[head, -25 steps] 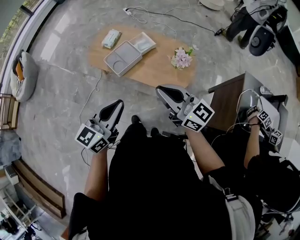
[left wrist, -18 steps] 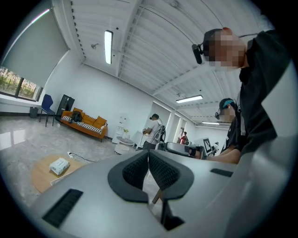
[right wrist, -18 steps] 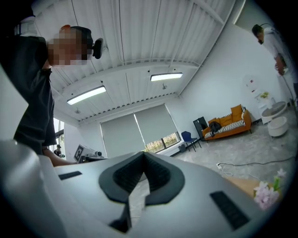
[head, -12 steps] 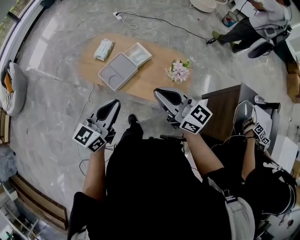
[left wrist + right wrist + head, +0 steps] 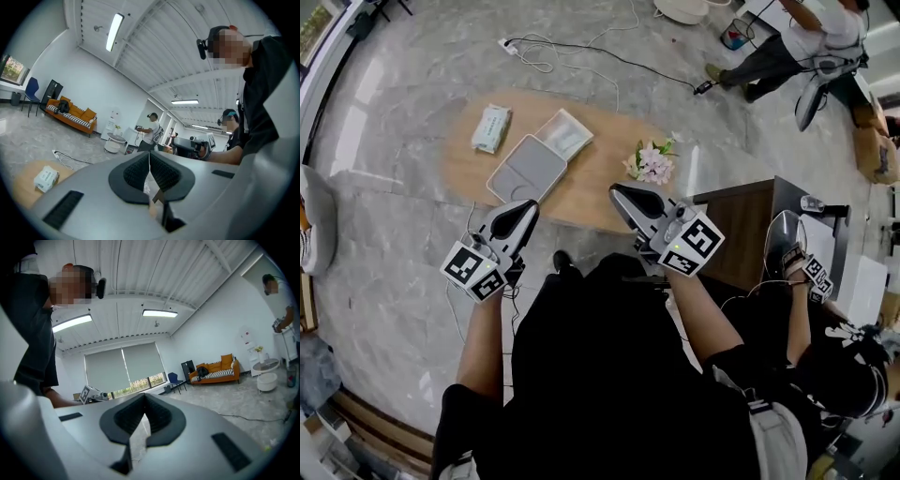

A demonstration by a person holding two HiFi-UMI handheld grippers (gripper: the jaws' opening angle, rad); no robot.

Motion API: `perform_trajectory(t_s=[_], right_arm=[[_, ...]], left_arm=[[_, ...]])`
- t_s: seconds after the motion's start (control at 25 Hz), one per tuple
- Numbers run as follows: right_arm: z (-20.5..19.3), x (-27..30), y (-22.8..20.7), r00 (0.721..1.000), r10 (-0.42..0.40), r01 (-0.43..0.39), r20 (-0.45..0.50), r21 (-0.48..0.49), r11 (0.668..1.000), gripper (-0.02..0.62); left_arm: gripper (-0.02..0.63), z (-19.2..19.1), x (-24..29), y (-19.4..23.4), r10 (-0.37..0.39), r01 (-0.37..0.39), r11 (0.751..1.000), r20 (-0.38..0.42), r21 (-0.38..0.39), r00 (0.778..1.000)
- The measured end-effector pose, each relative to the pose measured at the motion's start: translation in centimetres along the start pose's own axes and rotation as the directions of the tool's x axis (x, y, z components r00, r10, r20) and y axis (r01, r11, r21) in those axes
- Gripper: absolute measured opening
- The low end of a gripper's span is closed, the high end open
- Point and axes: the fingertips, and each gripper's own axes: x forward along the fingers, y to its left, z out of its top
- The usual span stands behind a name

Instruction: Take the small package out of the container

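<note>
The small package [image 5: 563,136] appears to lie in the open white container [image 5: 578,124] toward the far side of the counter [image 5: 600,187]. It lies slantwise, ahead of and between both tools, about equally near each. The left tool [image 5: 525,206] and right tool [image 5: 621,191], both pressed together and empty, now reach the counter's near edge, closer than a second ago.

Left gripper [image 5: 523,208] and right gripper [image 5: 621,192] have moved up to the table [image 5: 600,141].

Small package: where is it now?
Head view, upper left: the small package lies on the left end of the wooden table, just left of the grey tray, not inside it.
</note>
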Motion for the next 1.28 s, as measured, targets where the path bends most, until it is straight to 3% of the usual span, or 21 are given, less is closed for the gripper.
perform_trajectory(t_s=[0.32, 0.52, 0.72, 0.88, 1.04, 1.28], right_arm=[[-1.3, 0.7, -7.4, 0.998, -0.051, 0.052, -0.028, 0.053, 0.997, 0.012], [-2.5, 2.6, -13.7, 0.998, -0.035, 0.040, -0.054, 0.098, 0.994, 0.012], [-3.3, 4.9, -20.0, 0.997, -0.010, 0.019, -0.082, 0.102, 0.995, 0.012], [-4.2, 6.2, -24.0, 0.995, 0.000, 0.011, -0.096, 0.118, 0.993, 0.012], [-6.4, 7.8, -26.9, 0.992, 0.021, -0.001, -0.124, 0.159, 0.987, 0.012], [-10.4, 10.3, -29.7, 0.988, 0.021, 0.011, -0.151, 0.208, 0.978, 0.014]], left_arm=[[0.018, -0.9, 6.1, 5.9, 0.008, -0.009, 1.000, -0.103, -0.014, 0.995], [0.018, -1.4, 10.4, 10.3, 0.052, -0.057, 0.998, -0.180, -0.024, 0.982], [0.018, -2.3, 14.4, 14.9, 0.070, -0.080, 0.997, -0.272, -0.024, 0.960], [0.018, -3.2, 17.3, 17.5, 0.081, -0.078, 0.997, -0.334, 0.022, 0.939], [0.018, -4.9, 20.0, 20.0, 0.081, -0.061, 0.996, -0.391, 0.063, 0.917], [0.023, -8.8, 23.4, 24.2, 0.033, -0.010, 0.999, -0.469, 0.052, 0.883]])
